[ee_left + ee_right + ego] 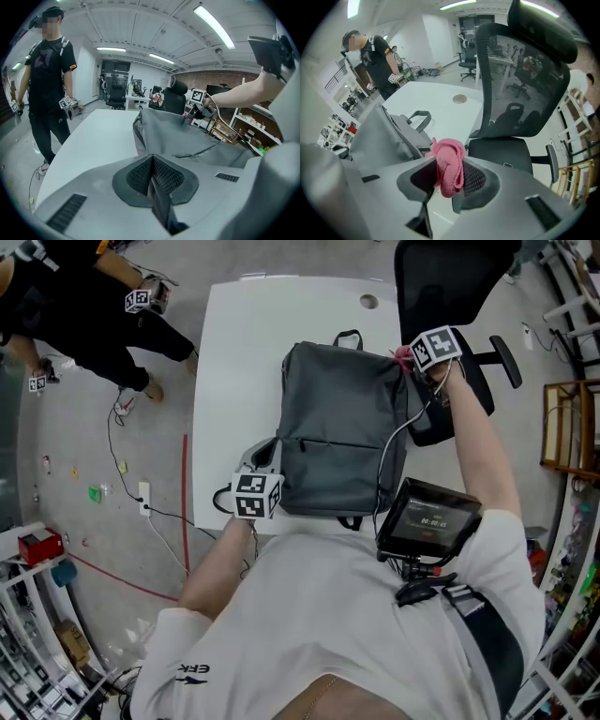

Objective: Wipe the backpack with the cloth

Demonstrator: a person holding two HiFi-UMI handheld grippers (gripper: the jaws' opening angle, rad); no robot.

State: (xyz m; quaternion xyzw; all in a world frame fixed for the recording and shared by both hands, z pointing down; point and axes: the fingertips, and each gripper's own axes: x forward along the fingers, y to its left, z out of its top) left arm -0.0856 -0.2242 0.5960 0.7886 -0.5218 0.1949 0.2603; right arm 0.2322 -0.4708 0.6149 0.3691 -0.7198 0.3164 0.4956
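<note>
A grey backpack [342, 427] lies flat on the white table [234, 343], with its top handle [349, 336] pointing away from me. My left gripper [265, 465] is at the pack's near left corner. In the left gripper view its jaws [152, 161] are shut on a dark backpack strap [161, 206], and the pack [178, 136] stretches ahead. My right gripper [414, 357] is at the pack's far right corner, shut on a bunched pink cloth [403, 354]. The right gripper view shows that cloth [449, 168] bulging between the jaws [447, 164], just beside the backpack [401, 129].
A black office chair [450, 287] stands right against the table's far right side, close behind my right gripper [520, 70]. Another person [94, 306] holding grippers stands off the table's far left corner. A cable grommet [368, 302] sits in the tabletop. Cables lie on the floor [141, 502].
</note>
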